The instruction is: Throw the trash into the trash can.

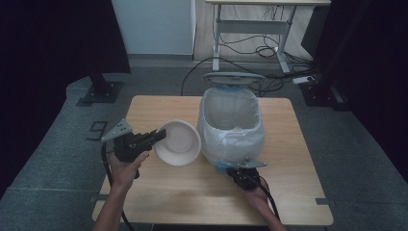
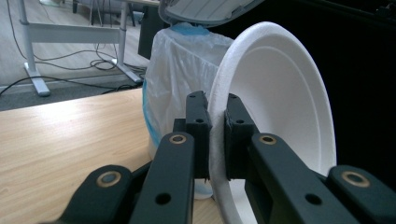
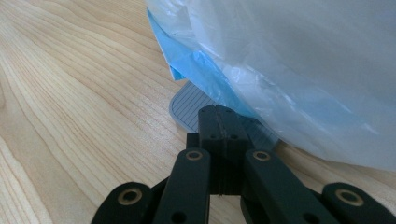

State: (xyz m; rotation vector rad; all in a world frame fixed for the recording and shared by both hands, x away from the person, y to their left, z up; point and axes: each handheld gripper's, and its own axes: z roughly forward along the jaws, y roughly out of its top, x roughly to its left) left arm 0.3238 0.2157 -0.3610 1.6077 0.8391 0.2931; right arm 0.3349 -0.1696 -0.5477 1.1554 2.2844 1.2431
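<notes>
The left gripper point(image 1: 153, 138) clamped the foam bowl's point(image 1: 179, 143) rim just left of the open pedal bin point(image 1: 232, 126), while the right gripper point(image 3: 219, 122), jaws closed empty, pressed its pedal point(image 3: 189, 103).

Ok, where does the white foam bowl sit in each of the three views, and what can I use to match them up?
High view: the white foam bowl is left of centre, its rim pinched by the left tongs, beside the lined bin.
Left gripper view: it sits right of centre, tipped on edge, rim between the jaws.
Right gripper view: not in it.
Shared landmark: the bin's white liner, seen in all three.
</notes>
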